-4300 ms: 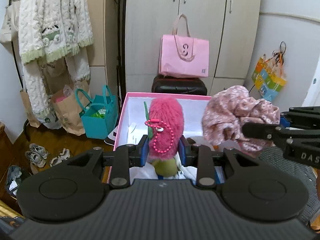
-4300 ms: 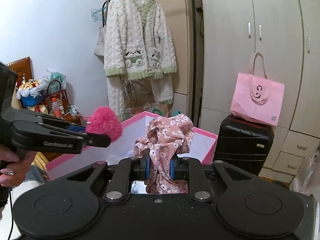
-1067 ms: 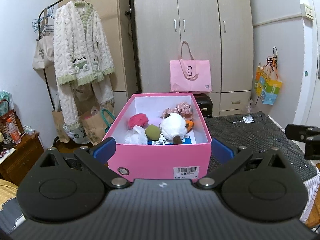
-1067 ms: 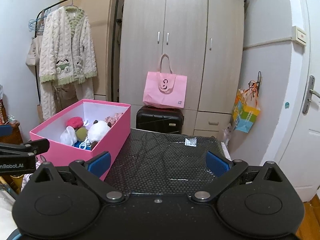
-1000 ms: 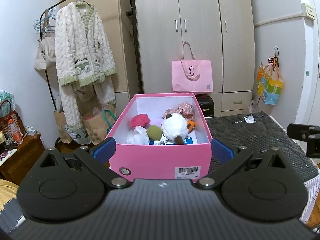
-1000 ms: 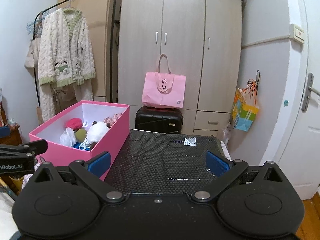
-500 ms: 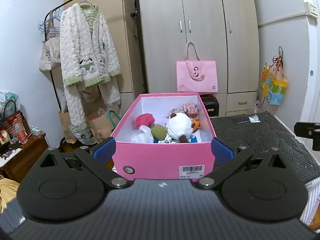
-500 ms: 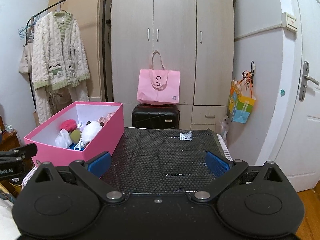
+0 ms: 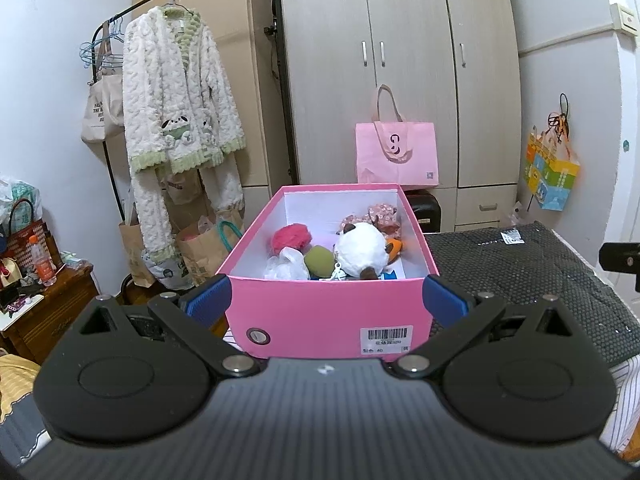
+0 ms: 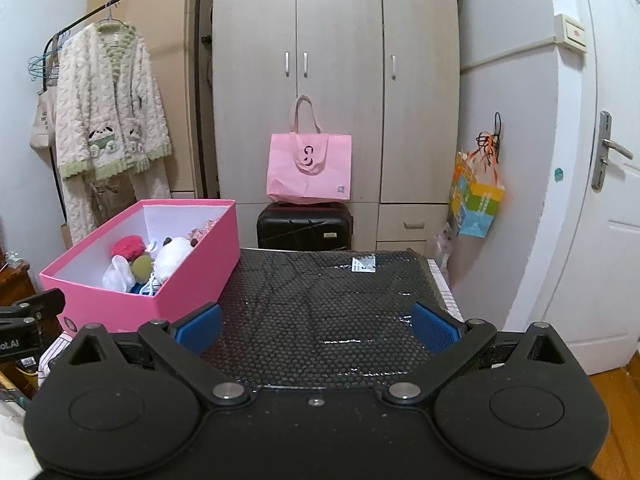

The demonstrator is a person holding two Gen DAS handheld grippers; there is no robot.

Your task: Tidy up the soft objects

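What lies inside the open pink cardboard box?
A fluffy pink pom-pom, white plush toy, olive ball, white fabric and floral cloth; anything beneath them is covered.

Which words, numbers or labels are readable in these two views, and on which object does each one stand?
"ot.AI": on the left gripper, cut off by the frame edge.
"40": on the barcode label of the pink box; its other characters are too small.
Canvas tote bag on the clothes rack: dark lettering, blurred.
White sticker on the black mat: print too small.
Pink tote bag: only a logo.
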